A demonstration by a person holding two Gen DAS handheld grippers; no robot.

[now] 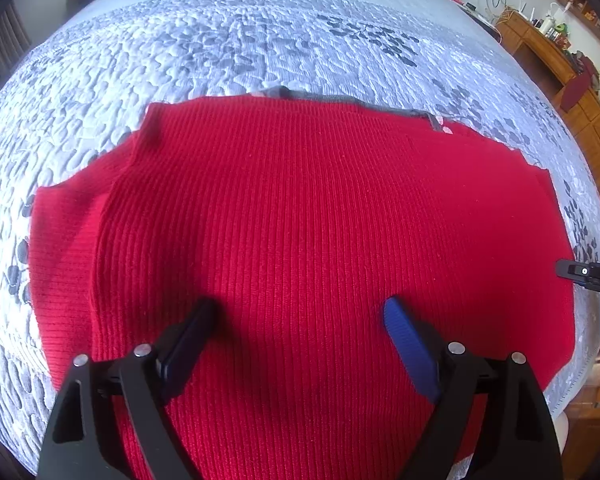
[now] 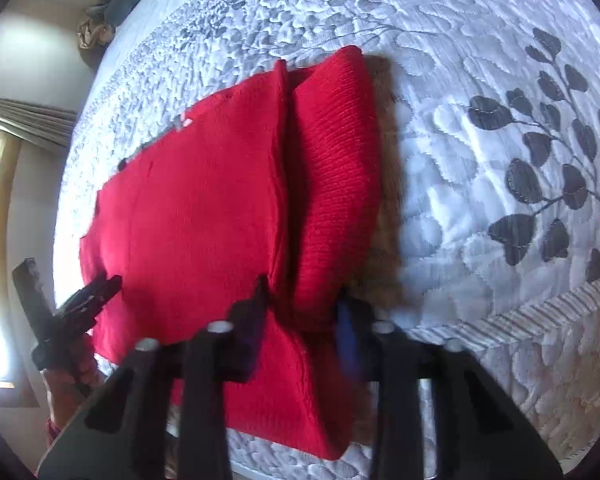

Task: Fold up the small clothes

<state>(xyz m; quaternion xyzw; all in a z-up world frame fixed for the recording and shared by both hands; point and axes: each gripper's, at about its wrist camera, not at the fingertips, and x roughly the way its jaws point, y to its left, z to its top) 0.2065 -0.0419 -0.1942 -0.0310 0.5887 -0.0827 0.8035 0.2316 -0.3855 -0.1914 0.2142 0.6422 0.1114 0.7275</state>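
A small red ribbed knit sweater (image 1: 308, 220) lies flat on the quilted bedspread (image 1: 220, 48), its grey neckband (image 1: 364, 105) at the far edge. My left gripper (image 1: 300, 312) is open, hovering over the sweater's near part with nothing between its fingers. In the right wrist view the sweater (image 2: 204, 200) has its right side folded into a raised roll (image 2: 336, 176). My right gripper (image 2: 302, 300) is open, its fingers on either side of the near end of that fold. The left gripper also shows at the left edge of that view (image 2: 88, 300).
The bedspread (image 2: 500, 140) is pale with dark leaf prints, and its ribbed border (image 2: 520, 316) runs at the near right. Wooden furniture (image 1: 548, 52) with small items stands beyond the bed at the right. A curtained window (image 2: 4, 160) is at the left.
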